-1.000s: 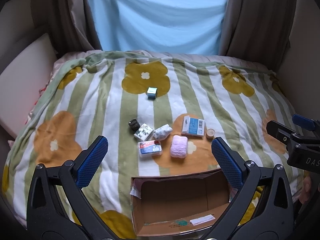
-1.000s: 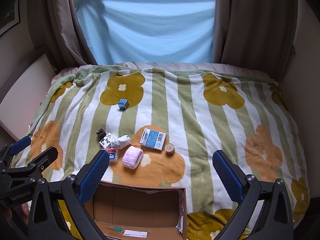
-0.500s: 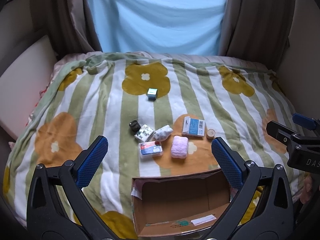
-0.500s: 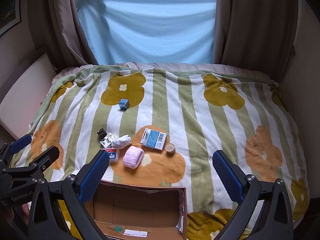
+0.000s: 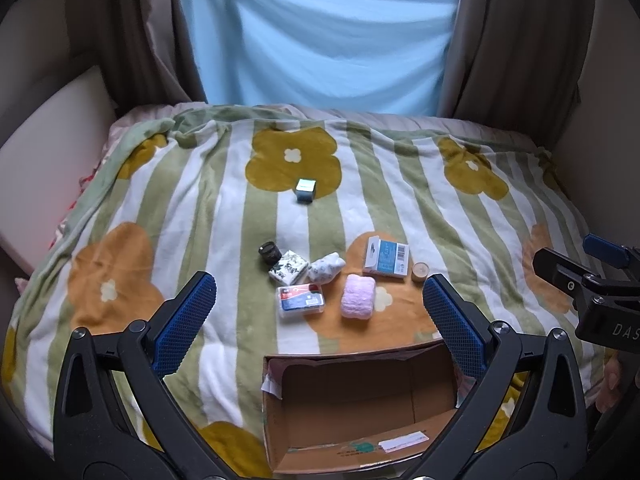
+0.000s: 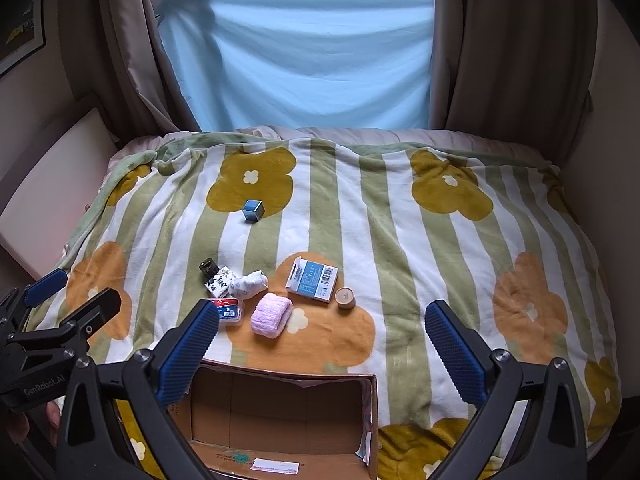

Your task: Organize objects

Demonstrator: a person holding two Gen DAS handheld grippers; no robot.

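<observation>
Both sets of jaws stand wide apart with nothing between them: my left gripper [image 5: 320, 320] and my right gripper [image 6: 322, 344] each hang above the near edge of the bed, blue ribbed pads facing inward. Below them I see an open cardboard box [image 5: 408, 392] lying on the striped flower blanket [image 5: 180, 220], brown inside, with a white label and a teal mark on its floor. Beyond the box lies a loose cluster: a fluffy pink rolled cloth [image 5: 358, 302], and just left of it a clear plastic case with a red and blue label [image 5: 301, 300]. Behind these sit a small box with a black and white leaf print [image 5: 289, 267], touching a white patterned sock [image 5: 326, 268], with a small dark jar [image 5: 269, 251] at the far left. To the right, a white and blue carton with a barcode [image 5: 386, 258] lies flat, and a short round wooden pot [image 5: 420, 271] stands just beside it. Well apart, farther up the bed on a yellow flower, I see 1 small teal cube [image 5: 306, 191].
</observation>
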